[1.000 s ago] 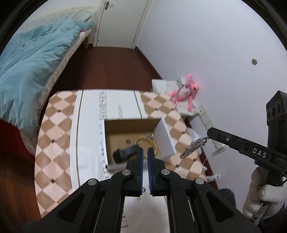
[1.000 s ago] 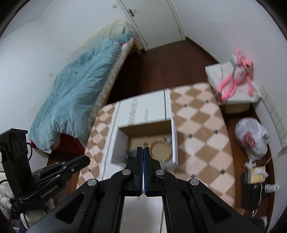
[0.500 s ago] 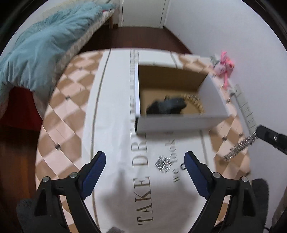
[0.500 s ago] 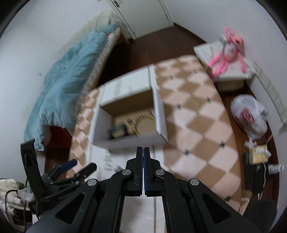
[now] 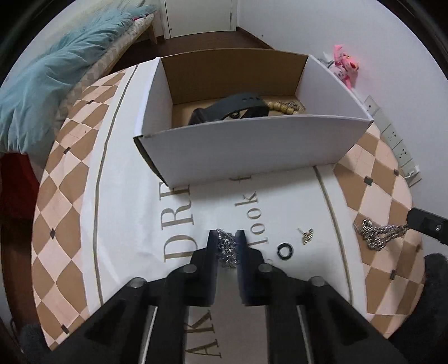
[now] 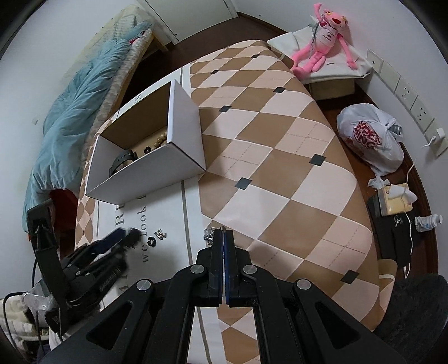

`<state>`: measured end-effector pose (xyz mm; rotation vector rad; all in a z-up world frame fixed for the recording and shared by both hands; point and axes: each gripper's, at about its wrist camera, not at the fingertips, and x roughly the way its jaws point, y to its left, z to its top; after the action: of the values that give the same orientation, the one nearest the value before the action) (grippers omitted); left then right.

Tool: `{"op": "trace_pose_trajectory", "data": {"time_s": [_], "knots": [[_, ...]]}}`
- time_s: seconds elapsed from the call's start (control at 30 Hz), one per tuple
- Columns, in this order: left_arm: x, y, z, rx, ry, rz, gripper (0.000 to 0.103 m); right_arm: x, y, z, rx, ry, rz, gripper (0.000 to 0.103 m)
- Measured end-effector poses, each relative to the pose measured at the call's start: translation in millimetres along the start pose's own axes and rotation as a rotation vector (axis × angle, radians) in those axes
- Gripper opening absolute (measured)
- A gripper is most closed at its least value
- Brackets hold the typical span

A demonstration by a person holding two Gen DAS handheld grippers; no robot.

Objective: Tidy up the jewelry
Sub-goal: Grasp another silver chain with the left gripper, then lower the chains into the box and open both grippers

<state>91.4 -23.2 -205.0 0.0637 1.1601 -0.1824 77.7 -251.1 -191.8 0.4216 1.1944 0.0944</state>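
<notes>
Setting: bedroom in a home. Evidence: bed point(image 6: 84, 112) with rumpled blue duvet point(image 5: 42, 84) along one wall, dark wood floor point(image 5: 212, 39), white door point(image 5: 200, 15), pink plush toy point(image 6: 322, 36) on a low stand. Checked tablecloth point(image 6: 280, 168) on the table; tied shopping bag point(image 6: 369, 142) on floor below wall sockets point(image 6: 406, 95).

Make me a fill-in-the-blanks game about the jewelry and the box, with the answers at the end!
1. The black watch and the bead bracelet lie inside the white ____.
2. The left gripper has a small silver ____ between its fingers.
3. The right gripper is shut on a silver chain that dangles above the ____.
4. The black ring lies on the table beside a small gold ____.

Answers: box; chain; table; earring
</notes>
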Motion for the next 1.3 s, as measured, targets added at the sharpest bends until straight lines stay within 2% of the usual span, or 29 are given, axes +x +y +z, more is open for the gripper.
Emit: {"op": "trace_pose_trajectory", "data": {"time_s": [0.13, 0.33, 0.5, 0.67, 0.8, 0.93, 1.13, 1.3], "knots": [[-18, 6, 3, -0.017, -0.033, -0.037, 0.004, -10, 7, 5, -0.015, -0.014, 0.021, 0.000], [-72, 13, 22, -0.037, -0.103, -0.122, 0.004, -43, 31, 26, -0.058, -0.070, 0.084, 0.000], [-121, 24, 55, -0.060, -0.178, -0.201, 0.004, -80, 58, 54, -0.103, -0.137, 0.156, 0.000], [-145, 31, 96, -0.060, -0.224, -0.235, 0.004, -103, 92, 91, -0.175, -0.193, 0.185, 0.000], [-135, 40, 123, -0.066, -0.220, -0.218, 0.004, -92, 116, 119, -0.229, -0.187, 0.157, 0.000], [-101, 50, 147, -0.085, -0.140, -0.231, 0.004, -60, 130, 137, -0.256, -0.127, 0.127, 0.000], [-59, 57, 157, -0.113, -0.046, -0.248, 0.004, -4, 147, 157, -0.279, -0.030, 0.086, 0.000], [-37, 64, 163, -0.148, 0.022, -0.197, 0.006, 26, 156, 170, -0.294, 0.031, 0.080, 0.000]]}}
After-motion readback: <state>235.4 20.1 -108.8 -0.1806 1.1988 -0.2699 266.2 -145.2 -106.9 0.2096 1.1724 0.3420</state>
